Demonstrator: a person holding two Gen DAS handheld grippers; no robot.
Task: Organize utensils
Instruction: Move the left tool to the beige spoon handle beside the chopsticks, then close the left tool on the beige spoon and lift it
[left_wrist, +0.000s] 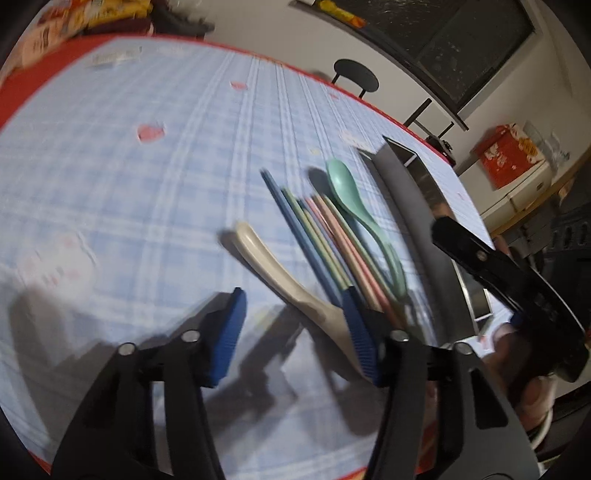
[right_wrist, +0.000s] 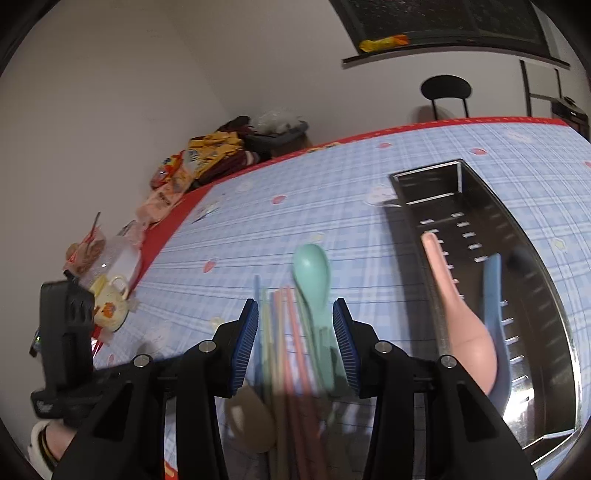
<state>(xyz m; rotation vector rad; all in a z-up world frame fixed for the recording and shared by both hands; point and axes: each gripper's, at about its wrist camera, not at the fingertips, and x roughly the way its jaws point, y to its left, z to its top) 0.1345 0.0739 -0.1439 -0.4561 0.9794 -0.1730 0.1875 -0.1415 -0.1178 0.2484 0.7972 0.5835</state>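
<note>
In the left wrist view a beige spoon (left_wrist: 273, 269) lies on the blue checked tablecloth, its wide end between the blue pads of my left gripper (left_wrist: 293, 336). It lies close to the right pad, and the left pad stands clear of it. Beside it lie several pastel chopsticks (left_wrist: 317, 240) and a green spoon (left_wrist: 354, 206). In the right wrist view my right gripper (right_wrist: 295, 343) has its pads closed against the chopsticks (right_wrist: 284, 332) and the green spoon (right_wrist: 312, 273). The beige spoon (right_wrist: 251, 417) lies below them, blurred.
A long metal tray (right_wrist: 546, 306) with slots stands on the right, holding a pink spoon (right_wrist: 465, 325) and a blue spoon (right_wrist: 493, 295). Snack packets (right_wrist: 192, 162) and a mug (right_wrist: 110, 302) crowd the table's left edge. A black chair (right_wrist: 447, 90) stands behind the table.
</note>
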